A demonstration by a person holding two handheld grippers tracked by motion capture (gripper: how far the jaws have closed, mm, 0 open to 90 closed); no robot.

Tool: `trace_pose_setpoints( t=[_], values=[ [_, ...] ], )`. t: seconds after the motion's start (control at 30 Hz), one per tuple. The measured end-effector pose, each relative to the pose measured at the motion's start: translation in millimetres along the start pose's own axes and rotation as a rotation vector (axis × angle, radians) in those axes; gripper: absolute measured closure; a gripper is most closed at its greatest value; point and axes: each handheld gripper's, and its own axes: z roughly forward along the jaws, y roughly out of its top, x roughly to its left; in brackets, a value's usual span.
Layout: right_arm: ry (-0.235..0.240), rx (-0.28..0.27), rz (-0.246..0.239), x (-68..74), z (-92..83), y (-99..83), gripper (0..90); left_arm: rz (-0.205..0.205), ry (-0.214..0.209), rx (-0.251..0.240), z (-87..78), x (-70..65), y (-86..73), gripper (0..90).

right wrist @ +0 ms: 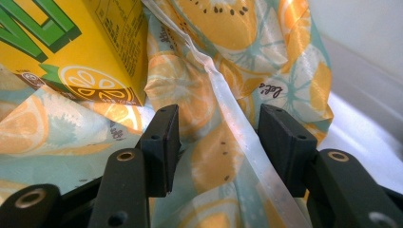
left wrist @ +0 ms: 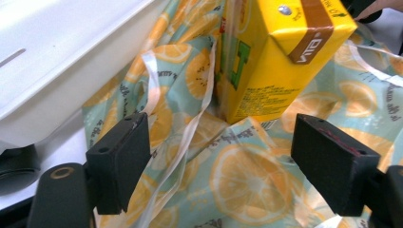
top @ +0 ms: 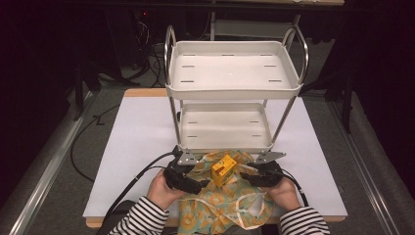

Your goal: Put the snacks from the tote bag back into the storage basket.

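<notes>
- A yellow juice carton (top: 223, 170) stands tilted on a crumpled cloth bag (top: 222, 203) printed with orange slices, at the near edge of the white table (top: 142, 142).
- The carton is the landmark: the bag lies under and around it and spills past it toward the person's striped sleeves (top: 142, 218).
- Beyond the carton stands a white two-shelf cart (top: 232, 90), whose lower shelf ends just behind the bag.
- The left gripper (top: 192, 185) sits just to the left of the carton. In the left gripper view its jaws are spread wide, with only bag fabric and a pale handle strap (left wrist: 183, 142) lying between them; they grasp nothing, and the carton (left wrist: 271, 61) stands a little past their tips.
- The right gripper (top: 250, 176) sits just to the right of the carton. In the right gripper view a fold of the bag (right wrist: 214, 156) with its clear strap rises between the two jaws; I cannot tell whether the pads press on the fabric or merely flank it.
- In that same view the carton (right wrist: 71, 42) is up and to the left of the jaws, resting on the cloth.
</notes>
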Motion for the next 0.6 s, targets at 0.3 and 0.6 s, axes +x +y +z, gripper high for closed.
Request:
trace_pose_setpoints(
  t=[0.3,0.6],
  values=[
    [0.002,-0.002,0.000,0.1,0.1,-0.1,50.4,0.042,-0.014,0.026,11.0,-18.4,-5.5,18.6],
    [0.001,0.000,-0.002,-0.2,0.0,0.0,50.5,0.043,-0.011,0.030,22.5,-25.5,-3.8,18.4]
  ],
)
